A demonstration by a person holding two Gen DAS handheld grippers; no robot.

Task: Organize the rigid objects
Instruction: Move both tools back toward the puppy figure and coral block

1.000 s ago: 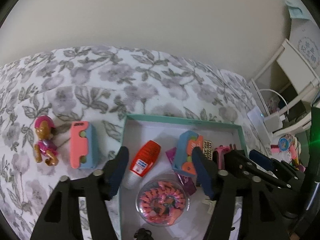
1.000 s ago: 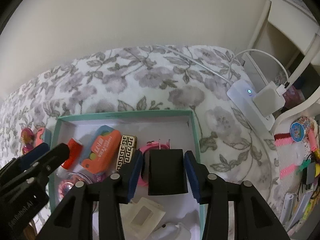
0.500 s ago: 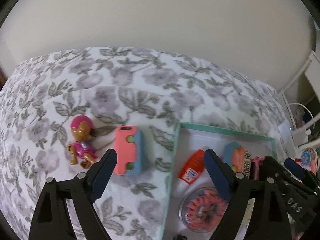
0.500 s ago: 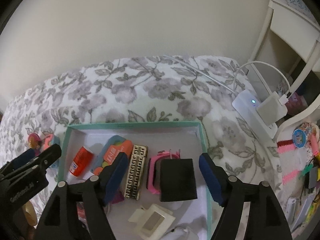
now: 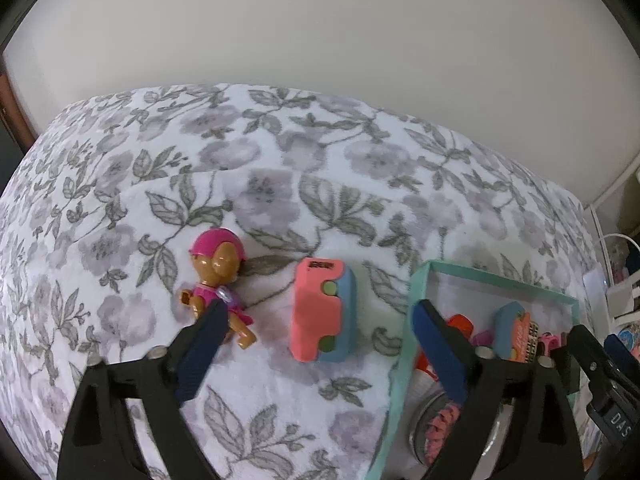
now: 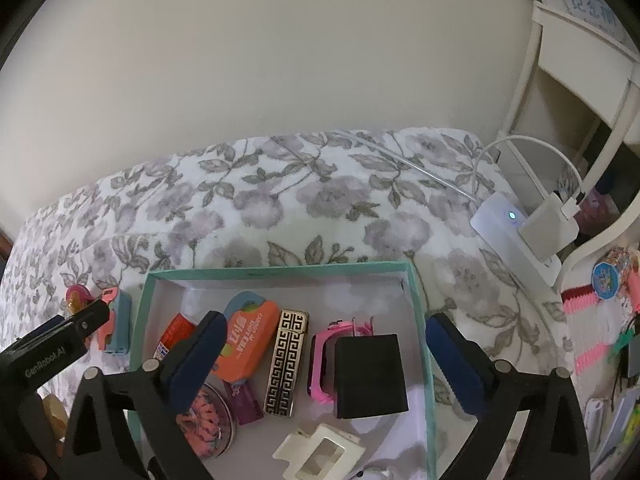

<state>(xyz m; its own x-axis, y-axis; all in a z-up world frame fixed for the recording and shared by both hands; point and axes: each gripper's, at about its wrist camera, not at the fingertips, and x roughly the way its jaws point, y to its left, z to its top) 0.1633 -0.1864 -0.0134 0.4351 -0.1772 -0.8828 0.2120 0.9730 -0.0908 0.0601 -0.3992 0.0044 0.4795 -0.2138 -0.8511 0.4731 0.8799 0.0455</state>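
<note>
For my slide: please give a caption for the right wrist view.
Right gripper opening above black charger lying in the teal box.

One teal box (image 6: pixel 418 304) lies on the bed (image 5: pixel 280 152). Between the right jaws it holds one black charger (image 6: pixel 370 376), one pink watch (image 6: pixel 320 360) and one gold patterned lighter (image 6: pixel 286 360). By the left-hand jaw of that pair are one orange case (image 6: pixel 248 336), one red-capped bottle (image 6: pixel 174 334), one round clear tub (image 6: pixel 208 424) and one purple card (image 6: pixel 246 400). One white clip (image 6: pixel 320 452) lies below.

Between the left jaws lies one pink-and-blue toy car (image 5: pixel 322 316); one doll (image 5: pixel 218 280) lies against the left-hand jaw.
</note>
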